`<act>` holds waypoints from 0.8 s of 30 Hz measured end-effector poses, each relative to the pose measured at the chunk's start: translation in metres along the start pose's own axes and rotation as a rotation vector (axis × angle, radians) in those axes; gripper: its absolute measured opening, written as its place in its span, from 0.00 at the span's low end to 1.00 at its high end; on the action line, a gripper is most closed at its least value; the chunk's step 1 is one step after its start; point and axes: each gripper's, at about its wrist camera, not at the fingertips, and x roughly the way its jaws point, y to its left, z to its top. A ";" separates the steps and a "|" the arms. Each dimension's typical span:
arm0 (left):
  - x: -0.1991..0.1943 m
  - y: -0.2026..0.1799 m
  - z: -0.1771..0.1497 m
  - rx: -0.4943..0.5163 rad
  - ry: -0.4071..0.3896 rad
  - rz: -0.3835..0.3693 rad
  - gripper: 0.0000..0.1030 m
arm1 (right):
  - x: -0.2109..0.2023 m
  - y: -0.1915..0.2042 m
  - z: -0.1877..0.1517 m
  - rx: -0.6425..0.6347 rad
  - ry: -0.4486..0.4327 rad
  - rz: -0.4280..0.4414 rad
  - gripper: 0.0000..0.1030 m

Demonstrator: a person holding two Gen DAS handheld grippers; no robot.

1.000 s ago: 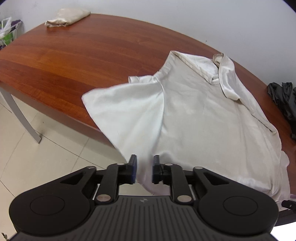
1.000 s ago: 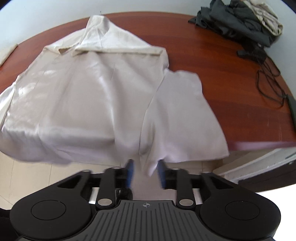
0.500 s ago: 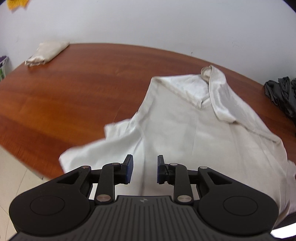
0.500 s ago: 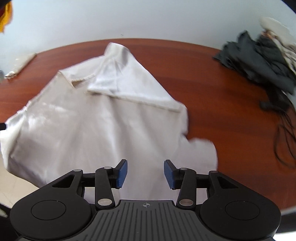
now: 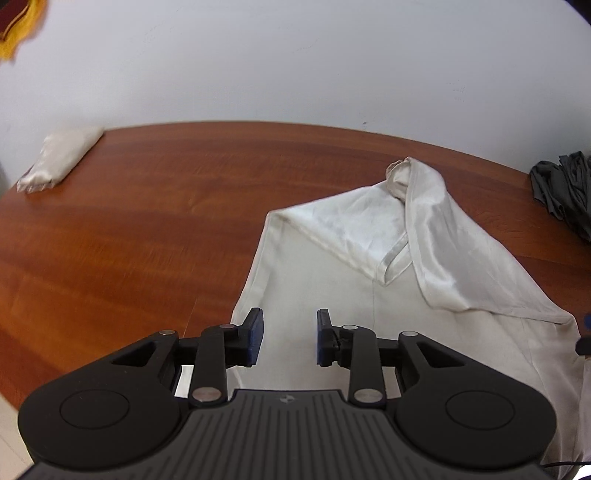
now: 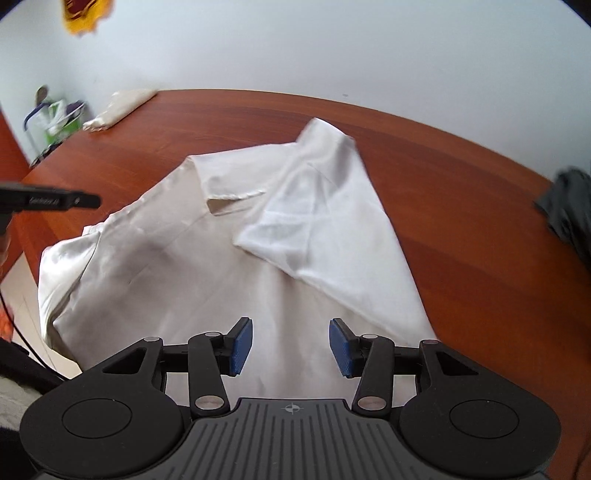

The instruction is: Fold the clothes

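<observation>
Wide reddish-brown wood table (image 5: 147, 229) w/ curved far edge, set against pale wall (image 5: 295, 55). Spread across table's near right part in left wrist view: cream shirt (image 5: 332, 295), mostly flat, near hem running past the near table edge by the grippers. One sleeve (image 6: 314, 221) folded in over the body in right wrist view, collar end (image 5: 399, 177) bunched at far tip. Shirt's left side (image 6: 62, 266) in right wrist view hung rumpled off table edge. At far right of table, dark grey clothes pile (image 5: 565, 188), well apart from shirt. At far left, folded cream garment (image 5: 59, 158), also well apart. Off table's far left in right wrist view, rack w/ green & purple items (image 6: 55, 118), too blurred to name. High on wall, red-and-yellow hanging (image 6: 86, 13), partly cut off. Left gripper (image 5: 289, 336) above shirt's near left edge, jaws apart, released, nothing betw. blue pads. Right gripper (image 6: 291, 345) above shirt's near body, jaws apart a bit wider, released, nothing clamped. Part of left gripper's black frame poking in at left of right wrist view.
</observation>
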 end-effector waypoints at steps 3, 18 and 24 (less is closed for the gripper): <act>0.010 -0.004 0.011 0.044 -0.008 -0.021 0.33 | 0.011 0.005 0.012 -0.040 0.004 0.022 0.48; 0.072 0.001 0.051 0.185 0.030 -0.067 0.40 | 0.095 0.046 0.044 -0.337 0.086 -0.010 0.48; 0.095 0.003 0.057 0.170 0.058 -0.046 0.42 | 0.122 0.054 0.048 -0.474 0.104 -0.022 0.48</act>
